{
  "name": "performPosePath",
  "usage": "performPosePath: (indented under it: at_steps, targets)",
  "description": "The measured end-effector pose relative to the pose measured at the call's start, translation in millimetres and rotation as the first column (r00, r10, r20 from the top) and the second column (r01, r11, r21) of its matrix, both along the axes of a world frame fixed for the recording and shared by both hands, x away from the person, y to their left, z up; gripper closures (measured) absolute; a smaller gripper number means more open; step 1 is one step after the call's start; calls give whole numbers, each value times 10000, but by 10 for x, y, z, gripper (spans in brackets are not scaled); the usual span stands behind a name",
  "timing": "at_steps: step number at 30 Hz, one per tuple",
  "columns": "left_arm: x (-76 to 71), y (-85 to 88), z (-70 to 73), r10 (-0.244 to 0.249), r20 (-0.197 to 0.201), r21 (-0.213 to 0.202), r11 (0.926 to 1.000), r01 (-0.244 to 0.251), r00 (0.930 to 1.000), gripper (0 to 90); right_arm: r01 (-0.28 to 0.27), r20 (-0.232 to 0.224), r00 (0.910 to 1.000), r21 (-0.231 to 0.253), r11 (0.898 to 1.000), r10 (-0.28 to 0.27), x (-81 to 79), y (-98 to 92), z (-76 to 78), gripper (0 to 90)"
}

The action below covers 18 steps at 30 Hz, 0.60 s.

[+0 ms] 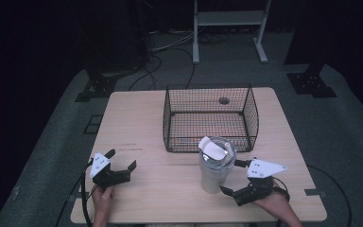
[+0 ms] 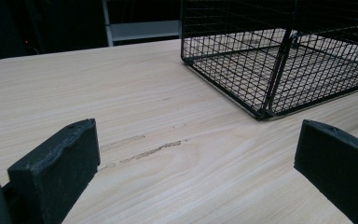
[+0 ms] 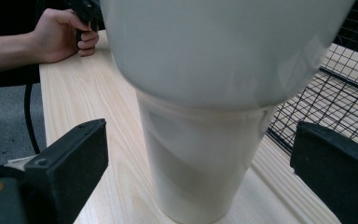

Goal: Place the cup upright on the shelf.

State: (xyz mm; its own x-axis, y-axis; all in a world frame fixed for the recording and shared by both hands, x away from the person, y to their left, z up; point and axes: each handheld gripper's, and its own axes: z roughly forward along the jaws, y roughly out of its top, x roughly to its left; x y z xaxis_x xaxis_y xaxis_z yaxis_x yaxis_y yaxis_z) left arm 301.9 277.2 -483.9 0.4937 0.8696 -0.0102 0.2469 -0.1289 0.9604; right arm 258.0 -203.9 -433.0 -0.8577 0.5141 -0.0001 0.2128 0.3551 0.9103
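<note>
A tall white tumbler (image 1: 213, 171) with a clear lid stands upright on the wooden table (image 1: 137, 118), just in front of a black wire basket (image 1: 170, 124). My right gripper (image 1: 231, 176) is open at the tumbler's right side. In the right gripper view the tumbler (image 3: 205, 116) rises between the two wide-apart jaws of the right gripper (image 3: 200, 144), and neither jaw touches it. Over at the table's front left, my left gripper (image 1: 122, 159) is open and holds nothing. Its view has the left gripper (image 2: 198, 140) above bare wood, with the basket (image 2: 270, 70) ahead to the right.
The basket looks empty and takes up the table's far middle. In the right gripper view a mesh wall of the basket (image 3: 345, 93) stands right of the tumbler, and the person's other hand (image 3: 60, 37) is at the far table edge. A white metal frame (image 1: 229, 19) stands on the floor beyond.
</note>
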Motion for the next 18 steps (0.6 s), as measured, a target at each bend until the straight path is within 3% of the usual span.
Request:
performPosePath:
  at_steps: [18]
  targets:
    - [0, -1, -1, -3, 7, -14, 10000, 3, 10000, 0, 306, 182, 9993, 478, 9984, -315, 118, 215, -106, 30]
